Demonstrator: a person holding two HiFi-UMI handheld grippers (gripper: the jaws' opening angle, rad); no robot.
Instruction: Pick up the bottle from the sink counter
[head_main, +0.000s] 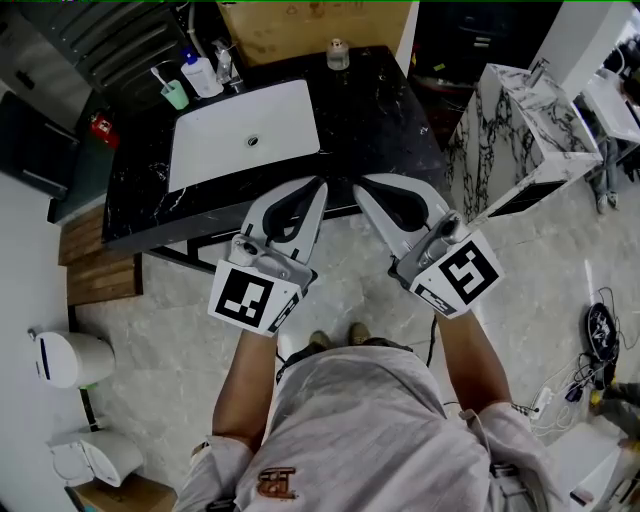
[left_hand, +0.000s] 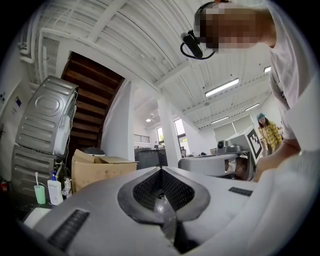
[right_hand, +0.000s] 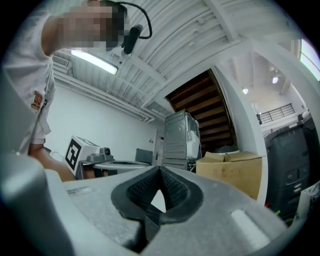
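A white pump bottle with a blue top (head_main: 200, 75) stands at the back left of the black marble sink counter (head_main: 375, 125), next to a green cup (head_main: 175, 95) holding a toothbrush. The left gripper view shows the same bottle (left_hand: 54, 190) low at the left. A small clear jar (head_main: 338, 55) stands at the counter's back middle. My left gripper (head_main: 320, 183) and right gripper (head_main: 358, 185) are side by side over the counter's front edge, far from the bottle. Both are shut and hold nothing. Their tips (left_hand: 161, 170) (right_hand: 160, 170) point upward toward the ceiling.
A white basin (head_main: 245, 135) and a faucet (head_main: 228, 65) sit in the counter. A marble-patterned block (head_main: 520, 130) stands at the right and a cardboard box (head_main: 310, 25) behind the counter. A white bin (head_main: 70, 358) and cables (head_main: 600, 335) lie on the tiled floor.
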